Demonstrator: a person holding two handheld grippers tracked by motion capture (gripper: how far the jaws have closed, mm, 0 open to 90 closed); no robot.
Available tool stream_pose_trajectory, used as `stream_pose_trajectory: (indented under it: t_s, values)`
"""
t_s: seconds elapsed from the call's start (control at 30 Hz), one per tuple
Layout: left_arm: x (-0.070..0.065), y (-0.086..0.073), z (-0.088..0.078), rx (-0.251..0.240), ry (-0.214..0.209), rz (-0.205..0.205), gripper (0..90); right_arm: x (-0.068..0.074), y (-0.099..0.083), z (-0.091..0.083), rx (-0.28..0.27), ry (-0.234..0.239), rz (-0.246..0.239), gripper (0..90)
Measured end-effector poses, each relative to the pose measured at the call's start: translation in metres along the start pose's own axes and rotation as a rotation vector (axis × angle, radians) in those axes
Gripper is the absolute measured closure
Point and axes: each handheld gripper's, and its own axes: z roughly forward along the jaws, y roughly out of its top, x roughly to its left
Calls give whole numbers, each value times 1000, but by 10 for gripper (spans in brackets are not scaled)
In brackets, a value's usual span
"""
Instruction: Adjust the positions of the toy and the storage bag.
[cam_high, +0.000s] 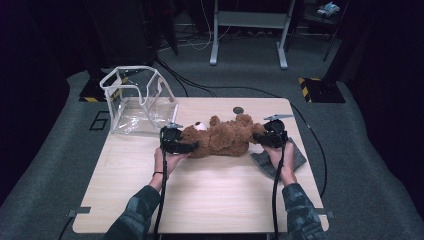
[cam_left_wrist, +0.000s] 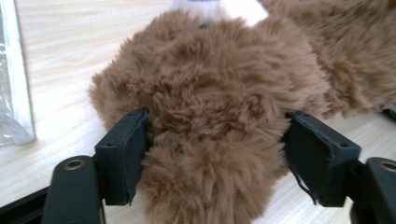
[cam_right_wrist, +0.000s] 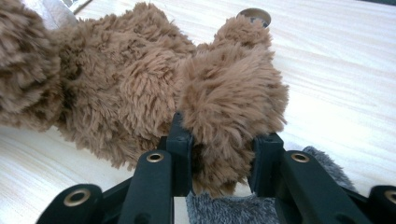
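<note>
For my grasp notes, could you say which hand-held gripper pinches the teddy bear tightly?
The right hand-held gripper: its jaws squeeze one limb of the teddy bear, whereas the left hand-held gripper stands wide around its fur.

Both forearms wear camouflage-patterned sleeves in dark green and grey. The left gripper (cam_high: 176, 141) and right gripper (cam_high: 271, 134) are black, each topped by a grey three-cornered plate at 12 o'clock and trailing a black cable towards 6 o'clock. Brass-ringed screw holes mark the black fingers (cam_right_wrist: 181, 154).
</note>
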Motion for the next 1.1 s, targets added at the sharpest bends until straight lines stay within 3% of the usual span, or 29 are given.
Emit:
stream_pose_trajectory:
  t_s: [0.07, 0.2, 0.3, 0.37, 0.73, 1.1]
  values:
    - [0, -1, 1, -1, 0, -3, 290, 0, -1, 1, 0, -1, 7, 673]
    - [1, -3, 4, -11, -2, -15, 523, 0, -3, 4, -4, 1, -5, 688]
    - [1, -5, 4, -22, 6, 10, 604, 2, -3, 3, -11, -5, 3, 694]
    - [1, -6, 3, -35, 6, 4, 642, 2, -3, 2, -25, -6, -4, 698]
    - [1, -4, -2, -84, 10, 10, 675, 7, 2, -15, -110, -5, 0, 707]
    - [3, 2, -7, -112, 14, 30, 679, 10, 2, -24, -148, 11, 3, 709]
